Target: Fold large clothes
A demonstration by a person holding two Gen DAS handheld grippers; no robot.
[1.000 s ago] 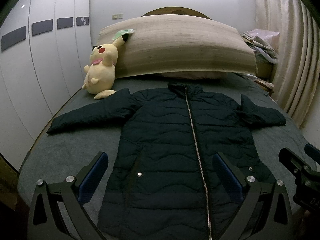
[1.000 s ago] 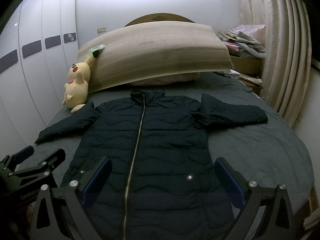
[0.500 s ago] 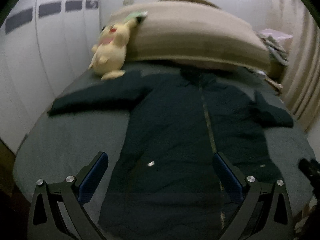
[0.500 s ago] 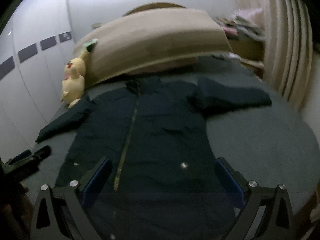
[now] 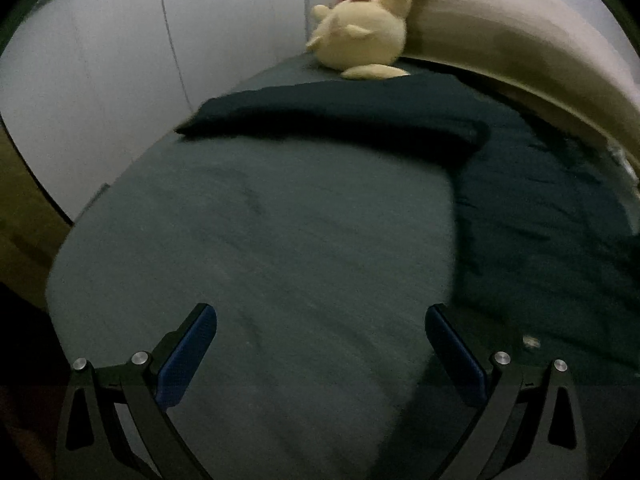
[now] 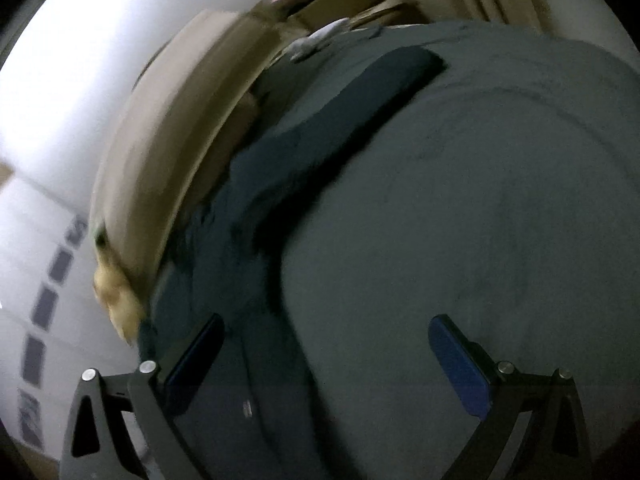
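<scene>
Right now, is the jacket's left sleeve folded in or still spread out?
Spread out. In the left wrist view the sleeve lies straight across the grey bed, away from the jacket's body, with its cuff near the bed's edge.

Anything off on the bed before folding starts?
Nothing stands out. The jacket lies flat on the bed, sleeve spread, plush toy against the headboard. The right view is blurred.

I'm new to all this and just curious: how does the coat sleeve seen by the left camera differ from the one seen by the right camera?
The left sleeve lies across the bed with a plush toy just behind it; the right sleeve has no toy nearby. The left sleeve looks fairly sharp, the right sleeve blurred and tilted. Both are dark, spread flat and ungripped.
</scene>
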